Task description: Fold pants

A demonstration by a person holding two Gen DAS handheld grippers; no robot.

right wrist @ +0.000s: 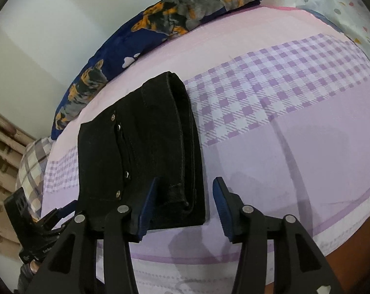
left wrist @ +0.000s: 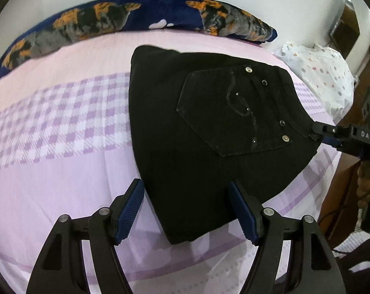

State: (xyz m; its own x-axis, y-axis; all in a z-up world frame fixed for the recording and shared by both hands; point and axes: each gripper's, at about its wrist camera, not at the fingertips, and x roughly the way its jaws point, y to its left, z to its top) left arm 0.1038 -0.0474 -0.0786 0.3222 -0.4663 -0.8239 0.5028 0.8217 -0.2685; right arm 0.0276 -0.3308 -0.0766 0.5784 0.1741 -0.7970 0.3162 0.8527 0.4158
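Note:
Black pants [left wrist: 209, 127] lie folded into a thick stack on the pink and purple checked bed sheet [left wrist: 62, 127], back pocket and rivets facing up. My left gripper [left wrist: 186, 210] is open, its blue pads on either side of the stack's near corner without pressing it. At the stack's right edge is the tip of my right gripper [left wrist: 316, 133]. In the right wrist view the pants [right wrist: 141, 147] show their layered fold edge. My right gripper [right wrist: 185, 208] is open around the near corner, with a gap to the right pad. The left gripper [right wrist: 38, 220] shows at lower left.
A rolled navy blanket [left wrist: 136, 17] with orange and grey print lies along the far side by the wall. A white dotted pillow [left wrist: 319, 73] sits at one end of the bed and a plaid pillow [right wrist: 33, 156] at the other. Wooden furniture [left wrist: 344, 196] stands beyond the bed's edge.

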